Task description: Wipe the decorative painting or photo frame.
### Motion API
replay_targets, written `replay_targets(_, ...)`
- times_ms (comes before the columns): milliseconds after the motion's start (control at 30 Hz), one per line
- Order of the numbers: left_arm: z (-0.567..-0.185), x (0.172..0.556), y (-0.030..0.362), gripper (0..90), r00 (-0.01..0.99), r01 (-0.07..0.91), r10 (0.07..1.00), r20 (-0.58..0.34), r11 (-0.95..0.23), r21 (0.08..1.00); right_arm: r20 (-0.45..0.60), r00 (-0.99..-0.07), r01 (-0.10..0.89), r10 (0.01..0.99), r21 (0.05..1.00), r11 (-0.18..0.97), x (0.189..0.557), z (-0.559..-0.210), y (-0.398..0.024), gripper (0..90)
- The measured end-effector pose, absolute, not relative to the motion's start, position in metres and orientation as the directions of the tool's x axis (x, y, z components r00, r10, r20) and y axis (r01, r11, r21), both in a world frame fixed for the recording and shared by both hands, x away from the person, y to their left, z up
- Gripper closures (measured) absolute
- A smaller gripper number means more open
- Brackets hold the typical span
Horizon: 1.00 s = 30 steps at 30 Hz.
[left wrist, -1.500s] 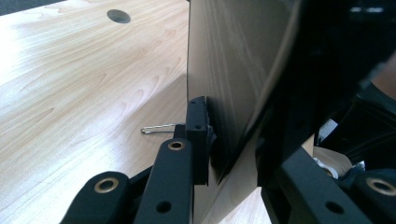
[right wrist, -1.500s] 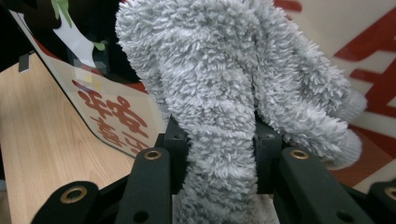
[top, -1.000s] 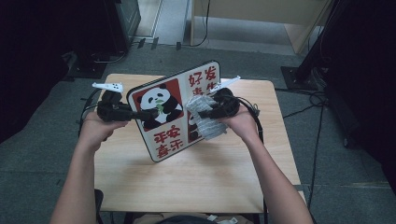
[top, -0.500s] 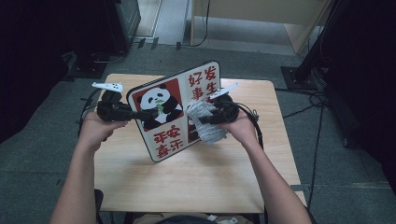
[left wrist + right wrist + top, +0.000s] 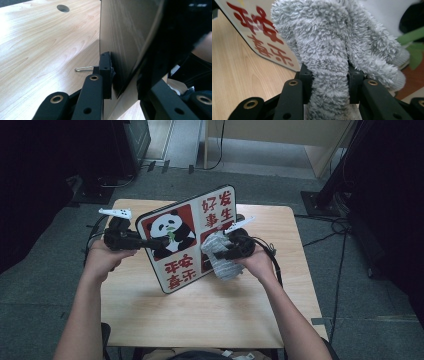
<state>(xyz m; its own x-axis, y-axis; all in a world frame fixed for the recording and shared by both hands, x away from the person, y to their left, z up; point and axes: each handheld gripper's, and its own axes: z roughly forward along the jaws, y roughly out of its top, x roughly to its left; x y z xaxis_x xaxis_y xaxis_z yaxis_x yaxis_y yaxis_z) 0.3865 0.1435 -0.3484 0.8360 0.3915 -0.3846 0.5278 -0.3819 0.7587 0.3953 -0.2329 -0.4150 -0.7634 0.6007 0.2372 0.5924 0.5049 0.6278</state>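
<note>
The panda sign board (image 5: 187, 237) stands tilted on its lower edge on the wooden counter (image 5: 210, 315), and the job in hand looks like wiping its printed face clean. The left claw (image 5: 162, 241) is clamped on the board's left edge — in the left gripper view its black jaws pinch the thin panel (image 5: 120, 37) from both sides. The right claw (image 5: 220, 254) is closed on a fluffy grey cloth (image 5: 329, 50), the wad squeezed between its pads, and the cloth (image 5: 220, 260) is pressed against the red lower-right panel of the board.

To do this well, the left grip should stay firm and the board's bottom edge stay planted, so the panel doesn't skid or tip under the rubbing. The cloth works best kept flat and bunched ahead of the jaws — that way the plastic tips don't scrape the print. Light, overlapping strokes suit, running down toward the bottom edge.
</note>
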Motion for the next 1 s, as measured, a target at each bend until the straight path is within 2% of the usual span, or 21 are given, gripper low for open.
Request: replay_targets(1000,-0.349,0.387,0.144,77.8,0.831,0.537,0.390,-0.397,-0.373,0.757,0.292,-0.712,0.672,0.638,0.544,0.502,0.386,-0.472,-0.242,66.6)
